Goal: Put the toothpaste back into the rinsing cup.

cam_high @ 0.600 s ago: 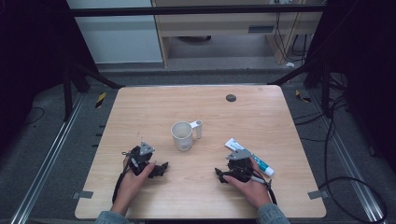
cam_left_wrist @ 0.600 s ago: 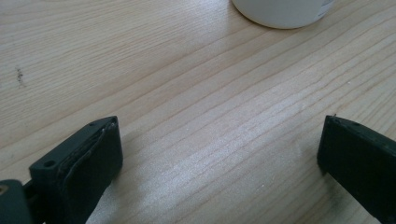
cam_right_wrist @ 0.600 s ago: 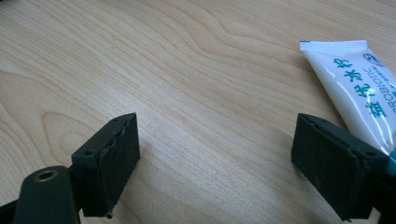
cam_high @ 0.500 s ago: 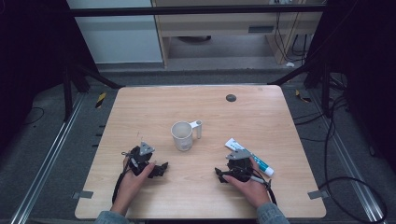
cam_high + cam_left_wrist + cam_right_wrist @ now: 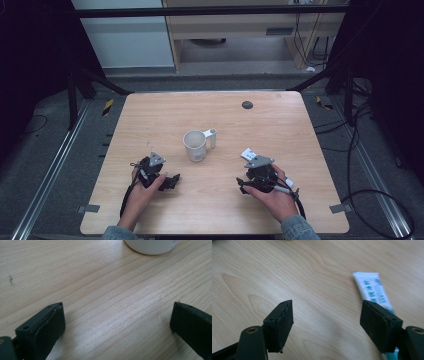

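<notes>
Fingers (image 5: 282, 322) spread, toothpaste tube (image 5: 372, 290) beside them

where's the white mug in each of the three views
High view: the white mug stands near the table's centre, handle to its right, ahead of and between the two grippers.
Left gripper view: its rounded white base sits at the top edge, right of centre, beyond the open jaws.
Right gripper view: the mug is not in it; a toothpaste tube lies by the right-hand jaw.
Shared landmark: the pale wood-grain tabletop.
</notes>
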Action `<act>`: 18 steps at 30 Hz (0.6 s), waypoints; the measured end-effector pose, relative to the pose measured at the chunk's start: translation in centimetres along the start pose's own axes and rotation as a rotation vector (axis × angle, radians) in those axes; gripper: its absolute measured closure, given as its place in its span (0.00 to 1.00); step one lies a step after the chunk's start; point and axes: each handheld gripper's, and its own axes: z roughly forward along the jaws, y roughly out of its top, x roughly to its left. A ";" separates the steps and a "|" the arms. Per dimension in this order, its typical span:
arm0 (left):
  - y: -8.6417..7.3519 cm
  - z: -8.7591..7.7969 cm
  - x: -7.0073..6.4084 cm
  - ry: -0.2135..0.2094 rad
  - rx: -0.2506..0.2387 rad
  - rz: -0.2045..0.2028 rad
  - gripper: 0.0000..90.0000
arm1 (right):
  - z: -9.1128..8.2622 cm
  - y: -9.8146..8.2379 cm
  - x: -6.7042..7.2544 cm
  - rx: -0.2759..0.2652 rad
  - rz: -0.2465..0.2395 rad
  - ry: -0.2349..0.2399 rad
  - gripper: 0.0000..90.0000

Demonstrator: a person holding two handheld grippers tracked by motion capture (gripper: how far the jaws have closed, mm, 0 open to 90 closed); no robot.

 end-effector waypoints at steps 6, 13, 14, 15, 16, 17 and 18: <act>0.0 0.0 0.0 0.001 0.000 -0.001 0.00 | -2.2 1.9 -2.8 0.048 -0.011 -0.022 0.36; 0.0 0.0 0.0 0.002 -0.003 -0.004 0.00 | -3.1 2.9 -5.9 0.111 0.012 -0.031 0.45; 0.0 0.0 0.0 0.004 -0.003 -0.007 0.00 | -3.0 2.7 -6.4 0.149 0.014 -0.027 0.47; 0.0 0.0 0.0 0.004 -0.003 -0.007 0.00 | -3.0 2.7 -6.4 0.149 0.014 -0.027 0.47; 0.0 0.0 0.0 0.005 -0.003 -0.008 0.00 | -2.9 2.6 -6.6 0.163 0.007 -0.031 0.47; -0.1 0.0 0.0 0.008 -0.001 -0.006 0.00 | -2.8 2.5 -6.8 0.177 0.007 -0.031 0.49; -0.1 -0.1 0.0 0.011 -0.002 -0.009 0.00 | -2.8 2.4 -7.0 0.184 0.015 -0.025 0.50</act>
